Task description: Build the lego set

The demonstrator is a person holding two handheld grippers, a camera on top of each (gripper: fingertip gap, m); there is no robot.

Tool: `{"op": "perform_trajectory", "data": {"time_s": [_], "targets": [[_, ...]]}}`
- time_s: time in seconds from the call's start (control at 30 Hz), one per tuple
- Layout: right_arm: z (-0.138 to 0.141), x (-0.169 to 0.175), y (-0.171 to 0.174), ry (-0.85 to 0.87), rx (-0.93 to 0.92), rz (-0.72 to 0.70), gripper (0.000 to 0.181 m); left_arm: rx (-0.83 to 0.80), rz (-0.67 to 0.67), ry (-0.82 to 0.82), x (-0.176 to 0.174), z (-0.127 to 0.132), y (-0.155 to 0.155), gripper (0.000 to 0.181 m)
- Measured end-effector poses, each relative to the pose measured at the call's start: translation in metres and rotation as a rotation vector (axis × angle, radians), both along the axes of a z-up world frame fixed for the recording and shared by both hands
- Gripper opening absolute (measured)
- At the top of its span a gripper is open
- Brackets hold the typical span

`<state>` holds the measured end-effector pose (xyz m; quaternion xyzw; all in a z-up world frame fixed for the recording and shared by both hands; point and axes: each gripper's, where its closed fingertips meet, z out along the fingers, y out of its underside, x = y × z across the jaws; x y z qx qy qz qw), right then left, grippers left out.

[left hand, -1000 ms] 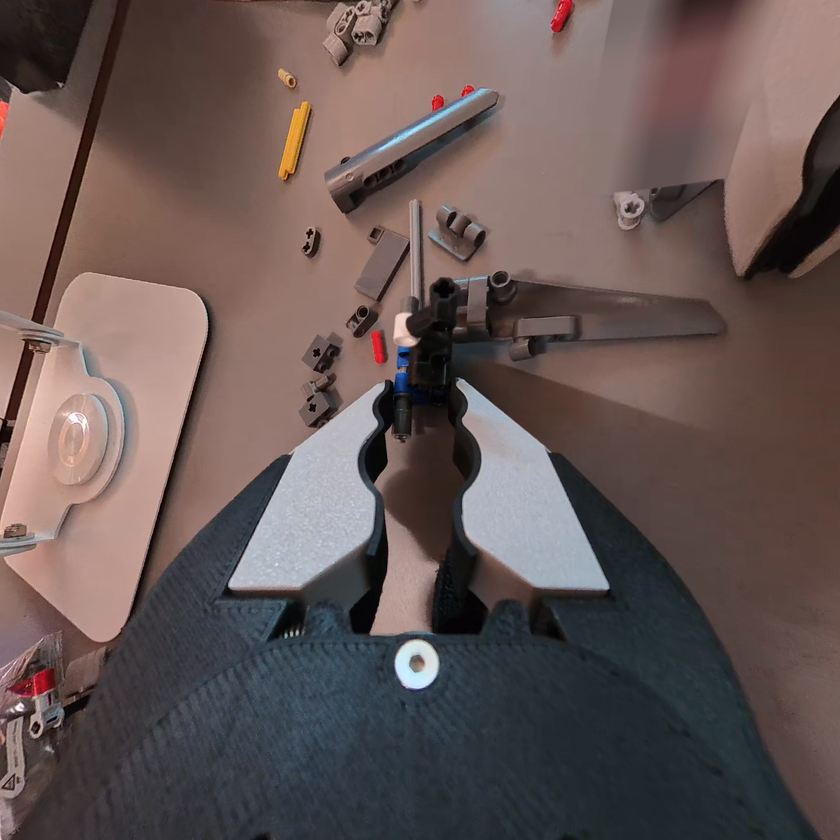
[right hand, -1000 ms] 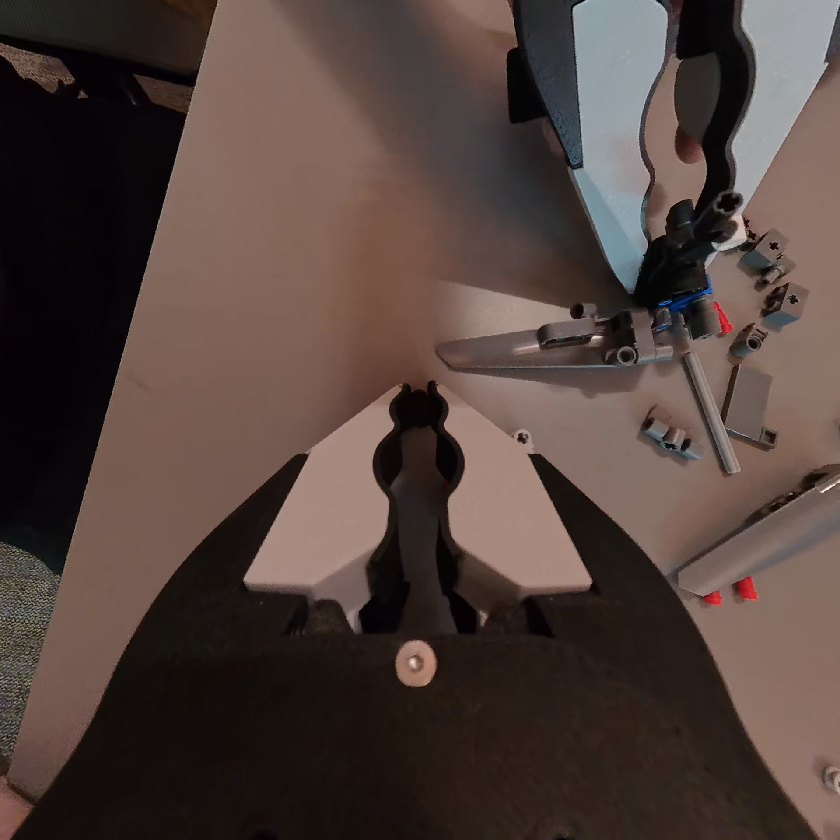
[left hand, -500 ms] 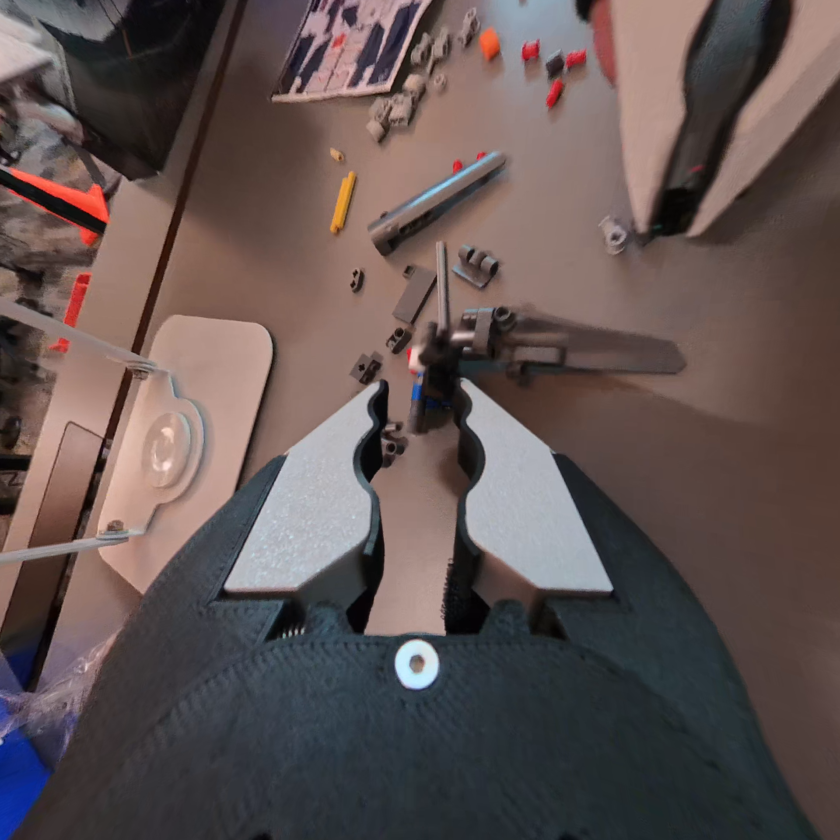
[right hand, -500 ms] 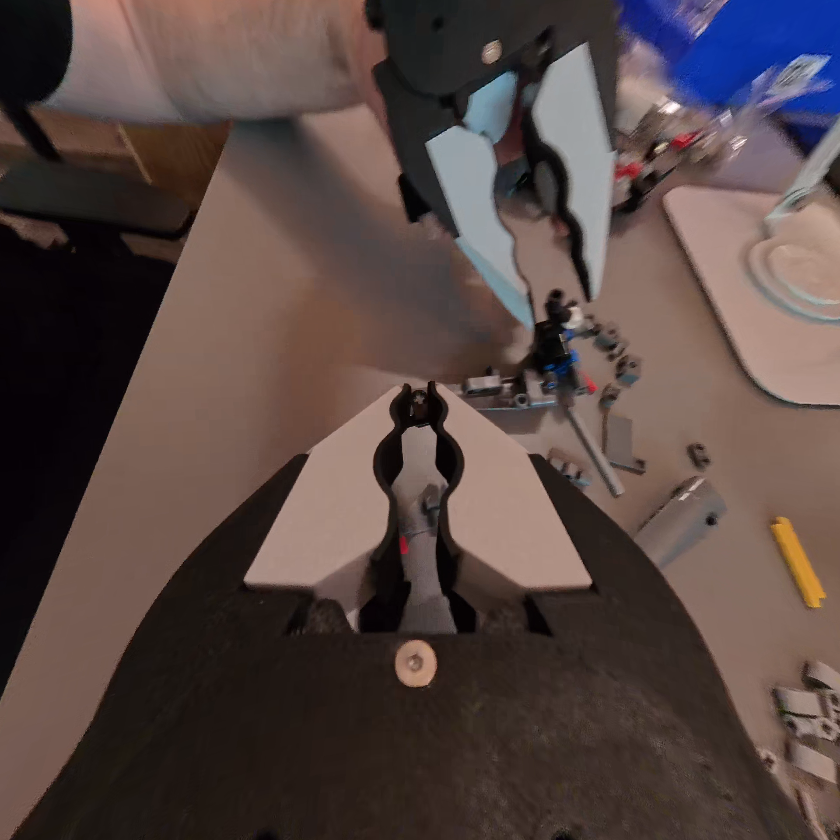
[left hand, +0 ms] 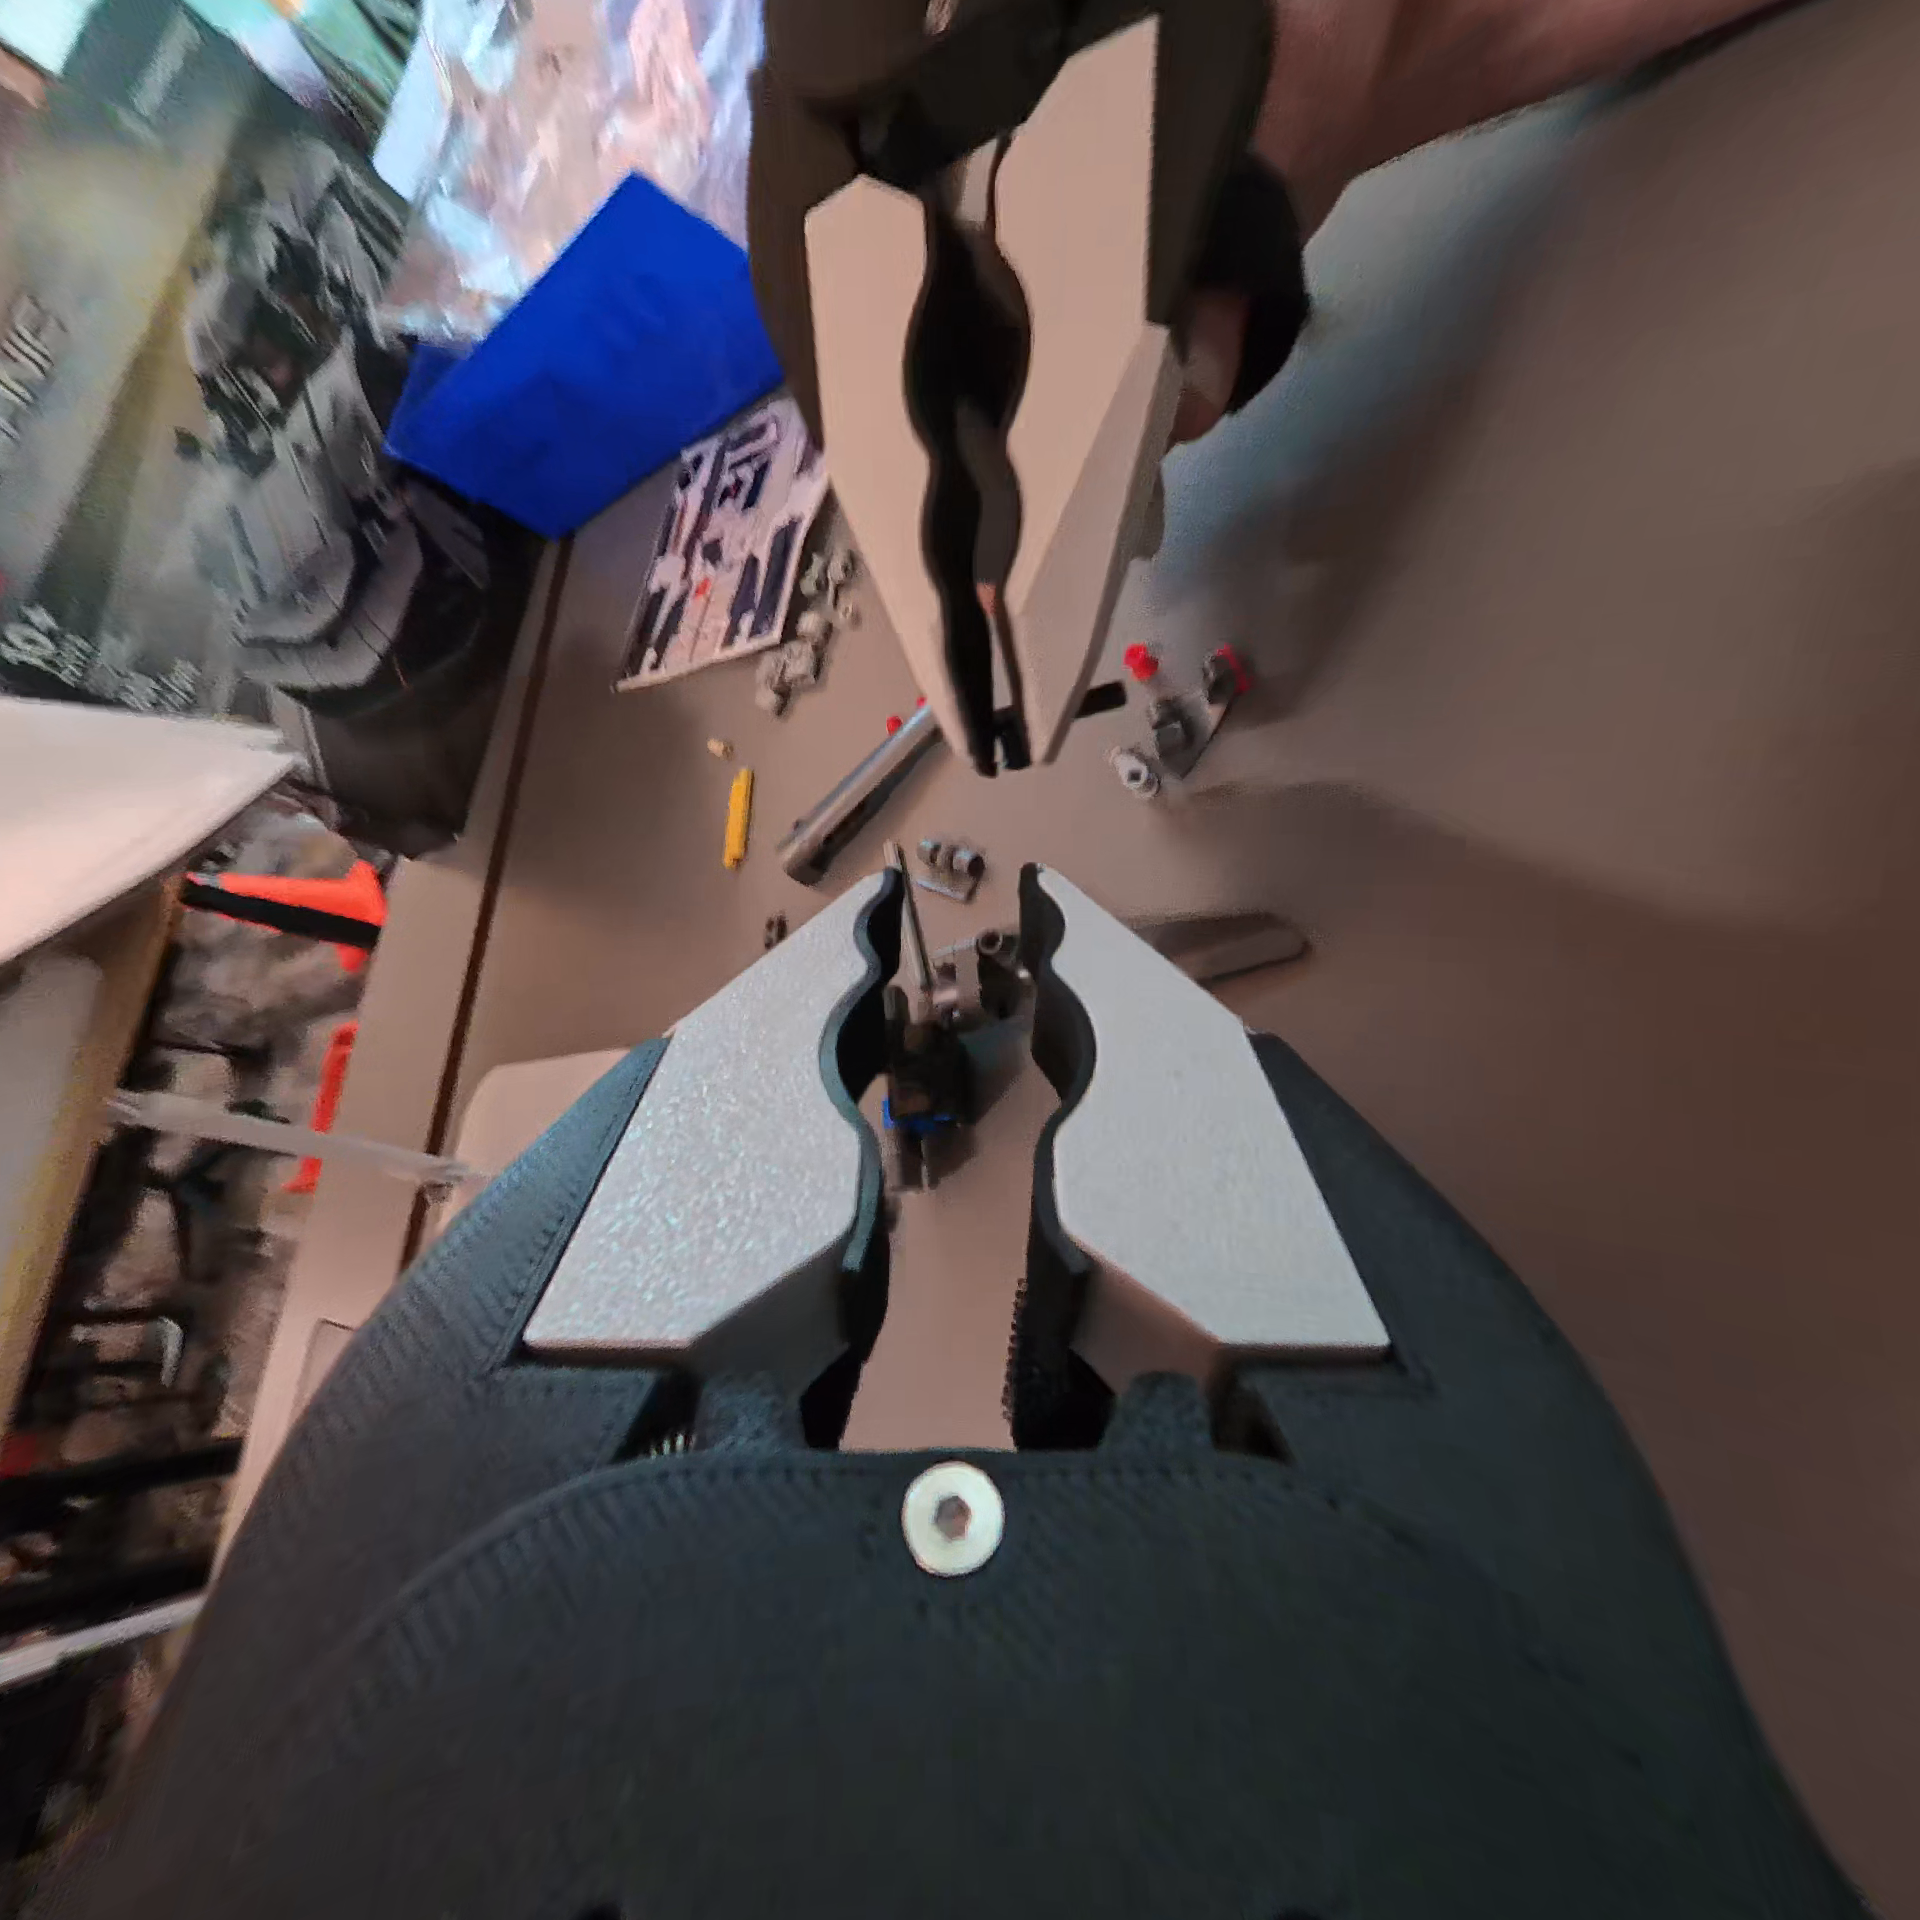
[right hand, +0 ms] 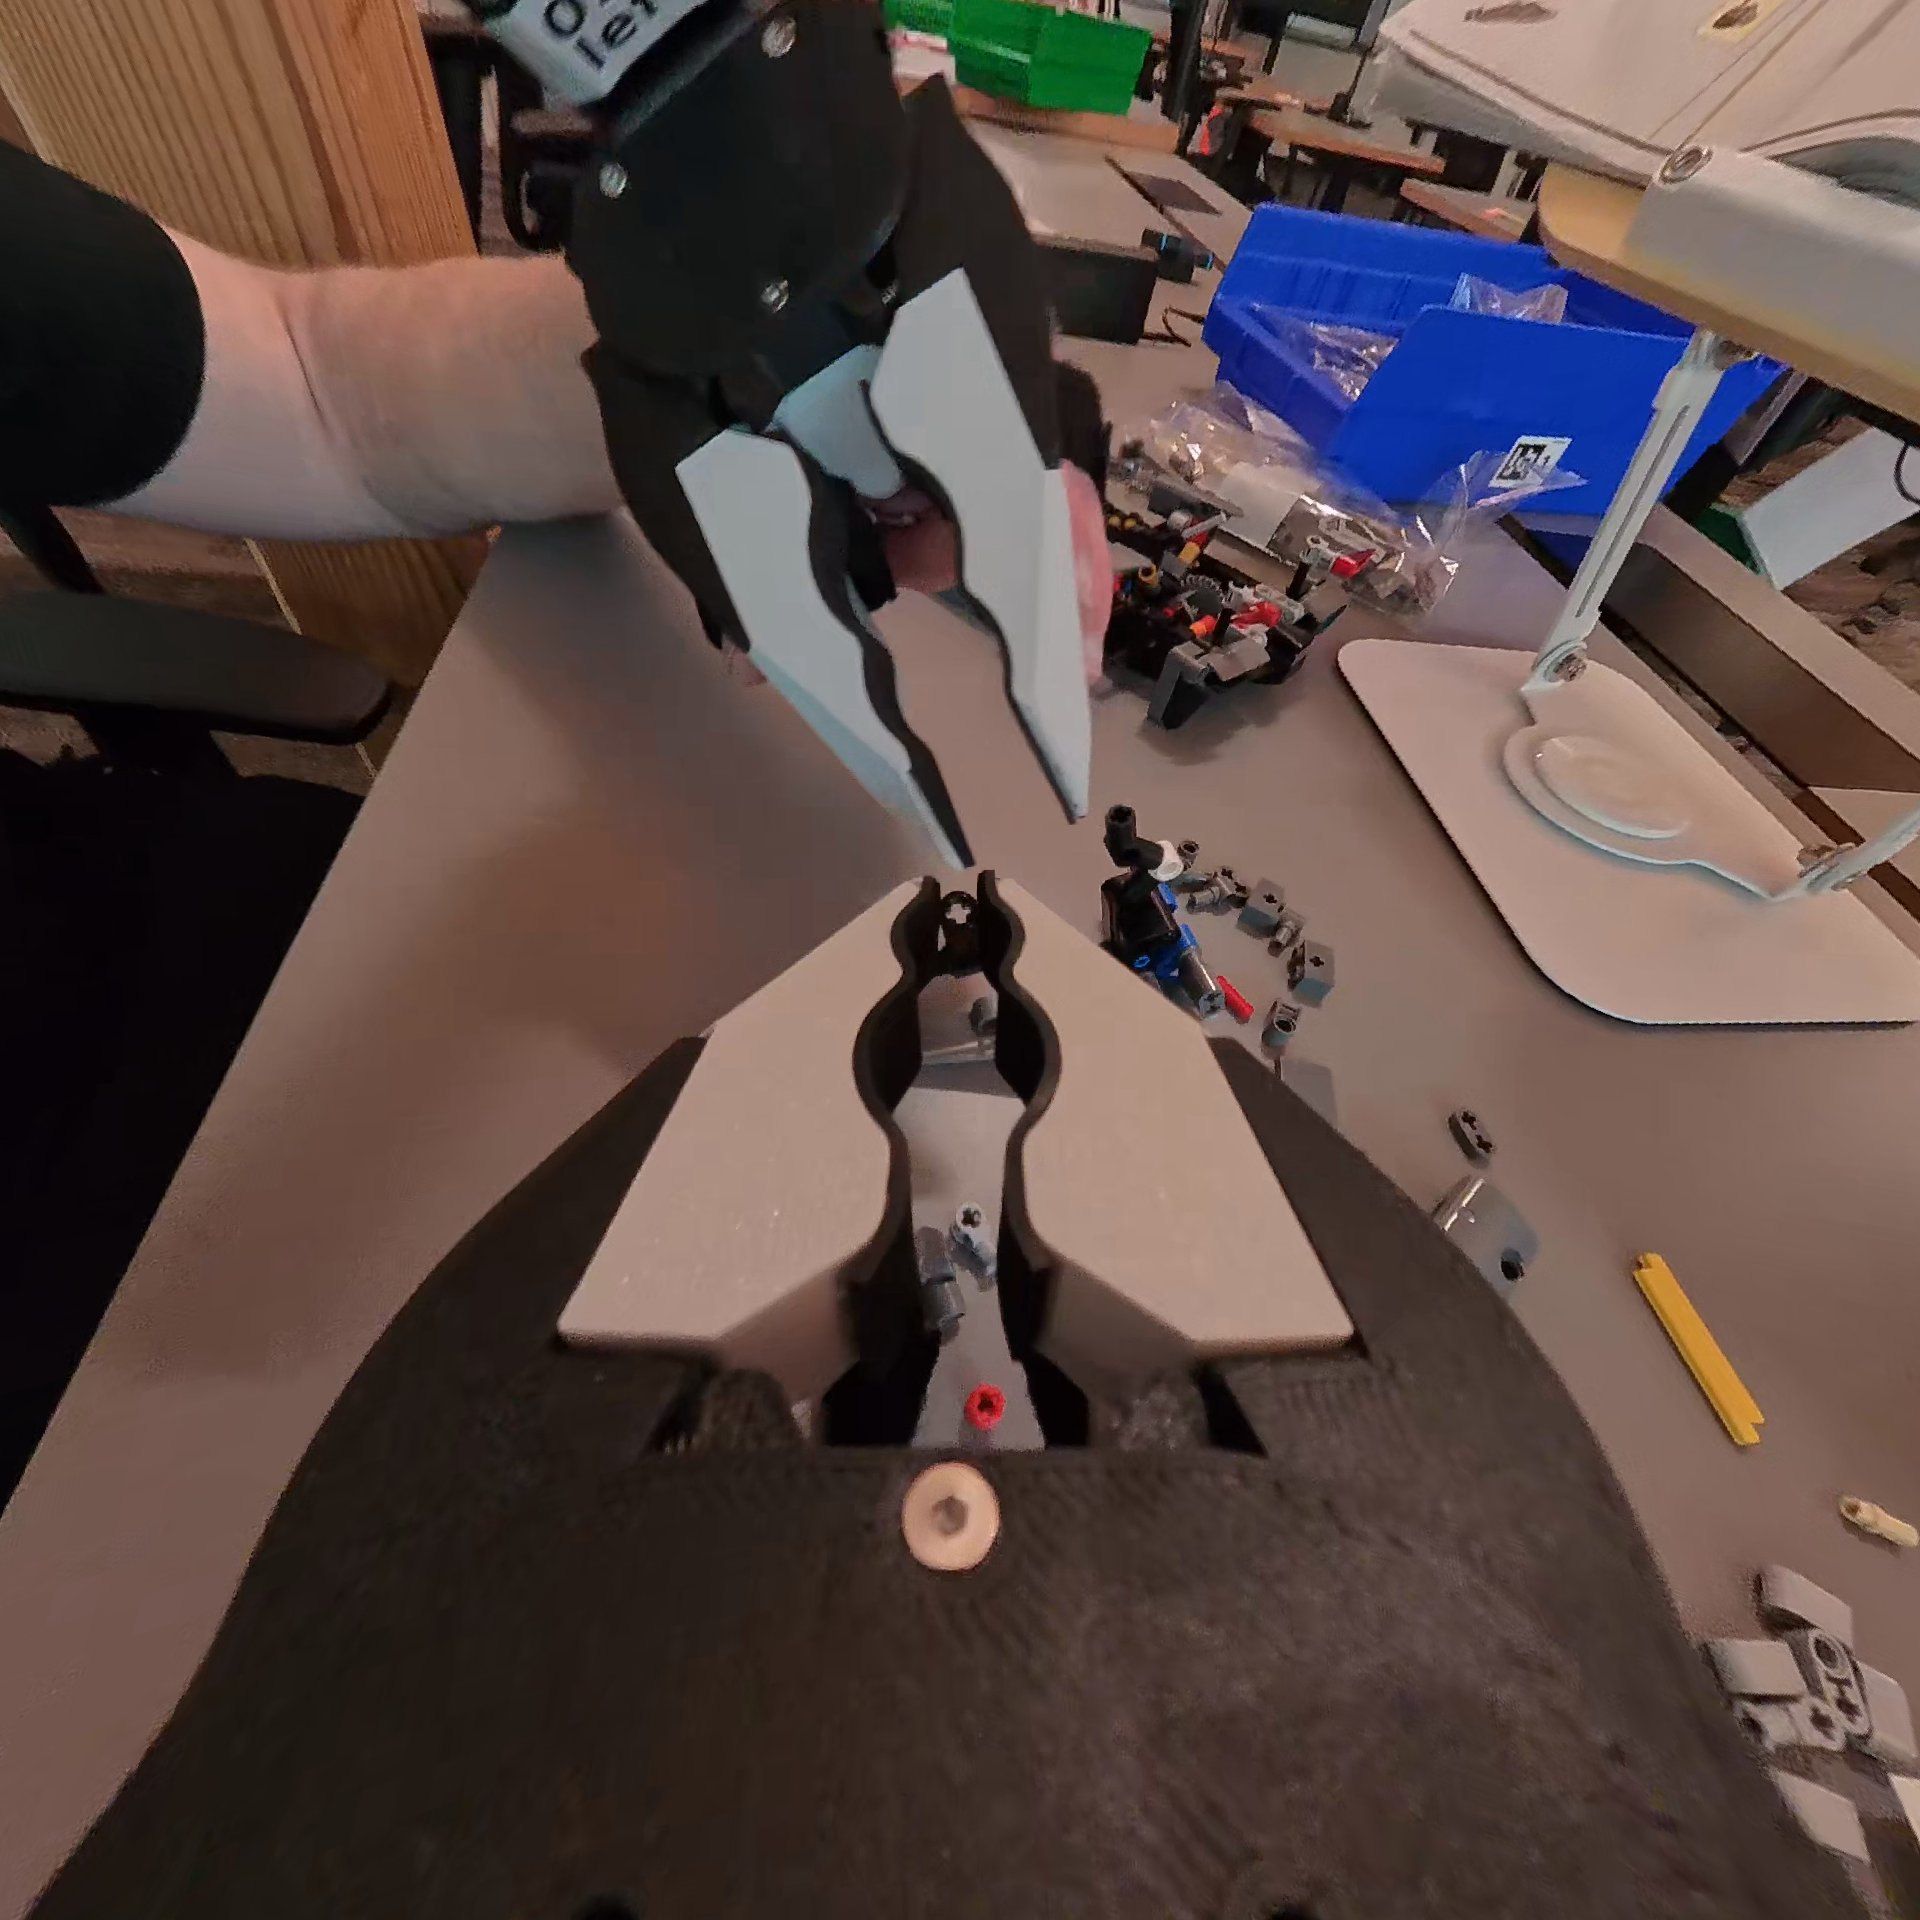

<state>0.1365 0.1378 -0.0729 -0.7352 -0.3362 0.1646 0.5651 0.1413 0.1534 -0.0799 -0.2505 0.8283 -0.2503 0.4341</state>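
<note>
A small black and blue lego assembly point(left hand: 925, 1091) lies on the grey table, seen below between my left gripper's fingers; it also shows in the right wrist view point(right hand: 1148, 914). My left gripper point(left hand: 961, 888) is open and empty, raised above it; it appears from the front in the right wrist view point(right hand: 1018, 831). My right gripper point(right hand: 956, 888) is shut on a small black cross-hole piece point(right hand: 956, 916) and hovers facing the left one, tips close together. It shows in the left wrist view point(left hand: 997, 753). A grey wing panel point(left hand: 1231, 940) lies beside the assembly.
Loose grey and red pieces point(right hand: 1278, 935), a grey beam point(left hand: 862, 790) and a yellow axle point(right hand: 1699, 1351) lie scattered. A white magnifier base point(right hand: 1621, 831), blue bins point(right hand: 1455, 343), a parts bag point(right hand: 1299, 520), a black part-built model point(right hand: 1195, 644) and an instruction sheet point(left hand: 727, 561) stand farther out. My left and right fingertips are right by each other.
My left gripper opened, let go of the black and blue assembly and rose above it. My right gripper lifted with its black piece and came to face the left one.
</note>
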Motion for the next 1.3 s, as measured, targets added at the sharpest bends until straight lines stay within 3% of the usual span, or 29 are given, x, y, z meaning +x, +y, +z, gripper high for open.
{"op": "perform_trajectory", "data": {"time_s": [0.2, 0.47, 0.83, 1.03, 1.3], "targets": [[0.005, -0.002, -0.003, 0.060, -0.014, 0.031, 0.005, 0.184, -0.060, -0.200, 0.002, 0.017, -0.015, 0.022], [0.010, -0.006, -0.008, 0.202, -0.086, 0.088, 0.005, 0.535, -0.110, -0.372, 0.002, 0.016, -0.028, 0.022], [0.017, 0.000, -0.003, 0.292, -0.100, 0.064, 0.004, 0.600, -0.057, -0.501, 0.013, 0.019, -0.034, 0.028], [0.027, 0.021, 0.007, 0.347, -0.050, -0.042, 0.005, 0.633, -0.014, -0.631, 0.010, 0.039, -0.037, 0.027], [0.033, 0.036, 0.015, 0.339, 0.023, -0.150, 0.005, 0.622, 0.031, -0.590, 0.019, 0.031, -0.037, 0.020]]}}
